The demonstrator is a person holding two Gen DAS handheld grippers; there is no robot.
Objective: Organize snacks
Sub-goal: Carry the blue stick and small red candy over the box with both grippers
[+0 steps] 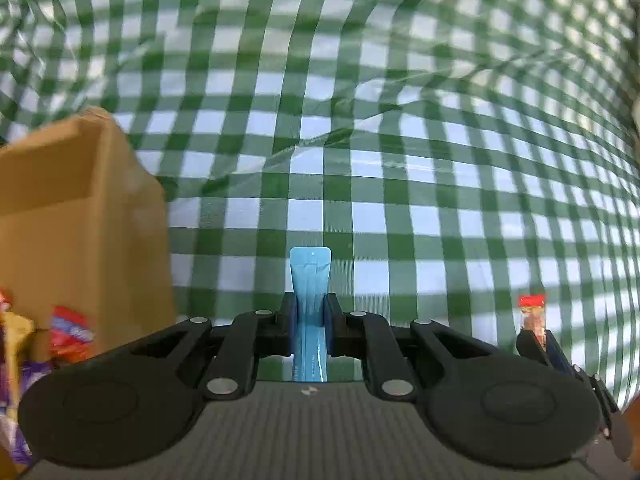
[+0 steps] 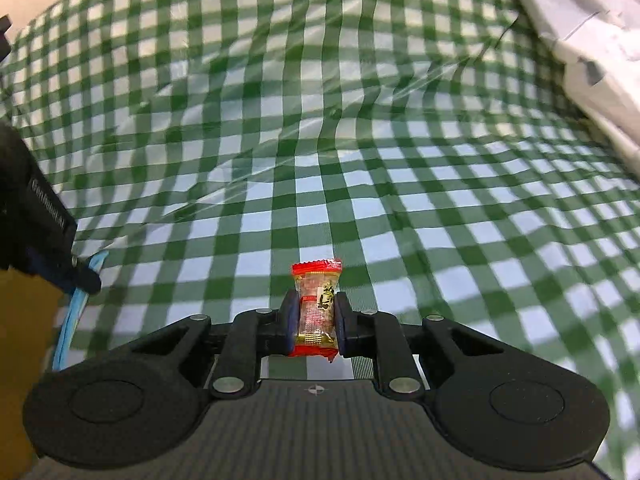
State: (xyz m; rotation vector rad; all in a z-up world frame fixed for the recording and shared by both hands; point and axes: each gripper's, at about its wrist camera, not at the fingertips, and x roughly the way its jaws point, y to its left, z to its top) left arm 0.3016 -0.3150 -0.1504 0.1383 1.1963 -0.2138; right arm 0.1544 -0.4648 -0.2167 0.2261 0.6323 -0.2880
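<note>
Pinching from both sides, the left gripper (image 1: 311,320) holds a light blue snack packet (image 1: 310,280) between its narrow-set pads; the flat sealed end of the packet stands out past the fingertips and the rest runs back between the fingers toward the camera. The right gripper (image 2: 316,320) is likewise clamped, on a small candy (image 2: 317,308) in a clear wrapper with red ends and a gold band, held crosswise so that its top red edge rises above the pads. Both packets hang clear of the green-and-white checked tablecloth (image 1: 400,200) below.

At the left of the left wrist view stands a tan cardboard box (image 1: 80,220), open at the top, with several bright wrappers (image 1: 70,332) in red, gold and purple at its foot; they are blurred and cut by the frame edge, so their kinds cannot be told. The same view catches the right gripper's tip and its candy at the far right, small and partly hidden. In the right wrist view the left gripper shows only as a dark body at the left edge, the blue packet trailing beneath it. Dark print on the candy wrapper is too small to read.
</note>
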